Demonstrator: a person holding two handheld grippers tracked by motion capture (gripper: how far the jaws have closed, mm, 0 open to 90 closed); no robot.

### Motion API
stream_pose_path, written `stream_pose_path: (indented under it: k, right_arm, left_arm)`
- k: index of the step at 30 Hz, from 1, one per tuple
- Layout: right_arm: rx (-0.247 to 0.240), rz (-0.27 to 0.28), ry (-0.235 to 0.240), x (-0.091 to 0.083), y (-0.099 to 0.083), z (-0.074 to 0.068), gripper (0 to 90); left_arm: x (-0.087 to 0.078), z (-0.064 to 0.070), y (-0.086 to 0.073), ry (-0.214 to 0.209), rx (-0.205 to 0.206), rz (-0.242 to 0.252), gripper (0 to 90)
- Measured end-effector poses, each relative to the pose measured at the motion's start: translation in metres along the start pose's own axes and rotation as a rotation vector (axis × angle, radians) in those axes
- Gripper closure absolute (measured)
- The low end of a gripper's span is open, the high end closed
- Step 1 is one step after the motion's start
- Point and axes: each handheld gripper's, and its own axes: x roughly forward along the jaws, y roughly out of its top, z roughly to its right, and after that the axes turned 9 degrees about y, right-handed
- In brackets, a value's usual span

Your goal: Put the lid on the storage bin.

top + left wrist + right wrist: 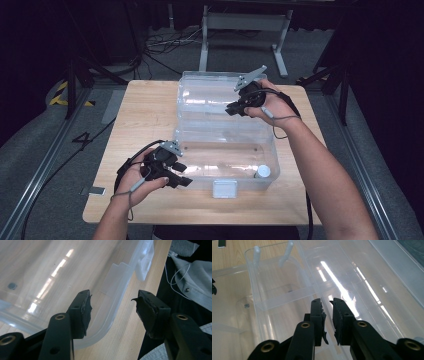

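A clear plastic storage box (220, 150) stands on the wooden table (145, 110), its clear lid (210, 95) swung open toward the far side. My left gripper (181, 176) is at the box's near left corner. In the left gripper view it (112, 298) is open, its jaws straddling the rounded rim (117, 307) without touching it. My right gripper (231, 109) hovers over the lid's right part. In the right gripper view its jaws (327, 302) are almost together, with nothing visible between them, above the lid (367, 277).
A small white-capped bottle (261, 171) lies inside the box at its near right corner. A white latch (225, 189) hangs on the front wall and also shows in the left gripper view (143, 265). Cables and metal stands lie on the floor beyond the table.
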Motion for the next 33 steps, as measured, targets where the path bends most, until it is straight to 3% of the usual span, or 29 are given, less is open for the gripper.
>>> stream_pose_path:
  k: [11,17,21,22,33]
  right_arm:
    - [0.015,0.019,0.002,0.000,-0.002,-0.001,79.2]
    - [0.024,0.025,0.006,0.000,-0.003,0.000,79.5]
    - [0.023,0.025,0.005,0.000,-0.003,-0.001,79.7]
    - [0.022,0.025,0.005,0.000,-0.003,-0.001,79.7]
    - [0.011,0.026,-0.006,0.001,-0.003,-0.005,79.9]
  left_arm:
    - [0.019,0.002,0.003,-0.017,0.038,-0.053,49.6]
    - [0.028,0.005,0.003,-0.028,0.064,-0.074,62.1]
    - [0.030,0.005,0.004,0.011,0.077,-0.084,73.7]
    - [0.030,0.004,0.003,0.005,0.075,-0.087,75.2]
    - [0.032,0.005,0.004,0.018,0.110,-0.087,76.6]
